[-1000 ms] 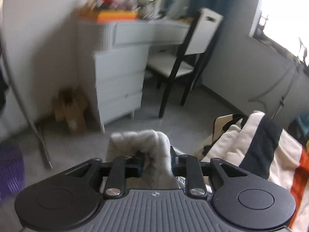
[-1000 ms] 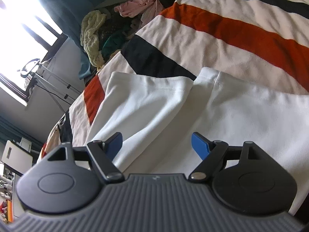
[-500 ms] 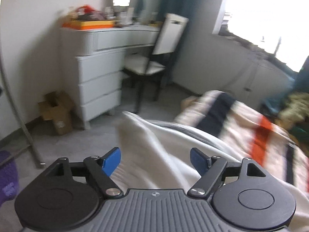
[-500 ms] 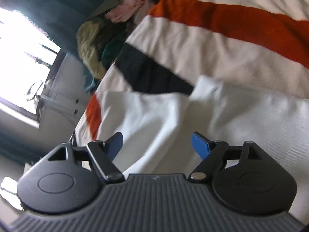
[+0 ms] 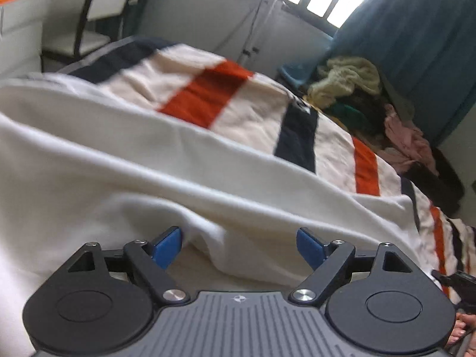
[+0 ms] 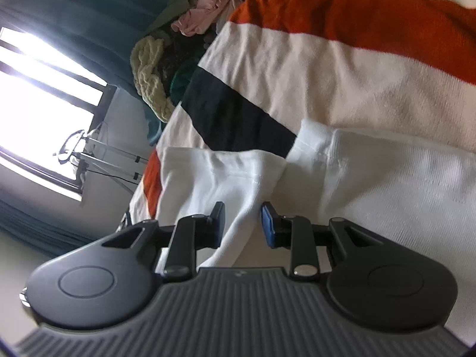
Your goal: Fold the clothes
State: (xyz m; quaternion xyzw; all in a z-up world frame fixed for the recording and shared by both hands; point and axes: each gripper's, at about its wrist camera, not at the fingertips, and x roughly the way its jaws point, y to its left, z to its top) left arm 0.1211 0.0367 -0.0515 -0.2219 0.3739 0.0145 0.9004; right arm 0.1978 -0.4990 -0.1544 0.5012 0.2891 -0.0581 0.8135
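White knit garment (image 6: pixel 386 178) spread out on the bed over a striped blanket (image 6: pixel 342 68) with cream, orange and navy bands. It's rumpled, with long soft ridges running across it in the left view (image 5: pixel 119 160) and a stitched hem showing. Right gripper (image 6: pixel 242 223) is closing its jaws around a raised fold of the fabric, blue pads not quite pressing yet. Left gripper (image 5: pixel 239 248) is opening wide just above the cloth, holding nothing. Heap of other clothes (image 5: pixel 351 89) sits at the far end by the teal curtain (image 5: pixel 416 29).
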